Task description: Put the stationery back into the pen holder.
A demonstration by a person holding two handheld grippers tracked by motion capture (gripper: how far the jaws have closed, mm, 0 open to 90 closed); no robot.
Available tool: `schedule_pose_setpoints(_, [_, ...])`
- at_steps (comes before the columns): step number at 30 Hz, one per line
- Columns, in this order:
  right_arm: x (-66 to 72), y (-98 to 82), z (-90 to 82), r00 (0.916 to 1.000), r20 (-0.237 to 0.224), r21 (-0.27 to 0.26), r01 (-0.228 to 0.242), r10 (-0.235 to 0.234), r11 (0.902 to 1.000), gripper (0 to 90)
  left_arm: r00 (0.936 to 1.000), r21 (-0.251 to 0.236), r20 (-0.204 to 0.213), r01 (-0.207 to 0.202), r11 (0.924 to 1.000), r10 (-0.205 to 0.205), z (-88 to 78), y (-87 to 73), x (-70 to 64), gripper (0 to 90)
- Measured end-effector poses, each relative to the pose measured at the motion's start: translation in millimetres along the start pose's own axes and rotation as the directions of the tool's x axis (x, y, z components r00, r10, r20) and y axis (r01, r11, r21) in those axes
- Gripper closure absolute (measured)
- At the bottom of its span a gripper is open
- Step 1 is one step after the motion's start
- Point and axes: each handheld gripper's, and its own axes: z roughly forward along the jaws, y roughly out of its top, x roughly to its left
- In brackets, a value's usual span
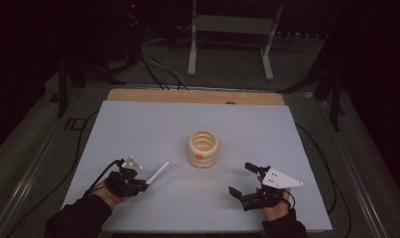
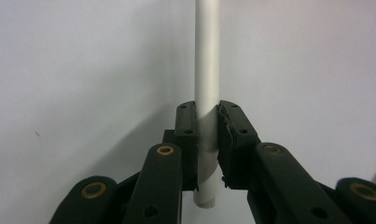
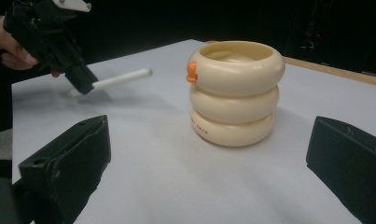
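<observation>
A cream ringed holder (image 1: 203, 148) with a small orange knob stands upright mid-table; it shows close up as the holder (image 3: 234, 93) in the right gripper view. My left gripper (image 1: 143, 187) at the front left is shut on a white stick (image 1: 158, 172) that points toward the holder. In the left gripper view both pads clamp the stick (image 2: 207, 56) near its lower end, at my left gripper (image 2: 207, 133). The same stick (image 3: 122, 77) juts from that gripper, lifted a little off the table. My right gripper (image 1: 242, 179) rests open at the front right with nothing between its jaws (image 3: 209, 172).
The white table top (image 1: 138, 124) has a wooden strip along its far edge. Cables run off both sides, and a metal stand's legs (image 1: 230, 39) are on the floor beyond. Between the two grippers lies bare table surface.
</observation>
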Motion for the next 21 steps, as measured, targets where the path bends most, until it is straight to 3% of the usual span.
schedule_pose_setpoints(3, [-0.8,-0.1,-0.2,1.0000,0.001,-0.001,-0.002,0.002,1.0000,0.0,0.9994,-0.034,0.008,0.034,0.9989,-0.034,0.7,0.0,3.6,80.1])
schedule_pose_setpoints(9, [-0.6,-0.4,0.6,1.0000,-0.002,0.002,-0.001,0.001,1.0000,0.0,0.9984,-0.109,-0.009,0.054,0.9926,-0.055,3.6,-4.0,6.8,80.0])
schedule_pose_setpoints(12, [-0.4,0.4,0.4,1.0000,0.000,0.002,-0.004,0.004,1.0000,0.0,0.9984,-0.172,0.008,0.056,0.9834,-0.056,6.3,-8.5,9.1,80.0])
schedule_pose_setpoints(17, [2.3,4.5,0.3,1.0000,0.003,-0.013,0.001,-0.001,0.9999,0.0,0.9996,-0.295,0.024,-0.007,0.9554,0.014,8.3,-16.8,3.6,80.0])
schedule_pose_setpoints(21, [4.5,7.8,2.3,1.0000,-0.002,-0.019,0.009,-0.009,0.9998,0.0,0.9991,-0.322,0.039,-0.003,0.9468,0.017,14.3,-21.6,3.1,80.0])
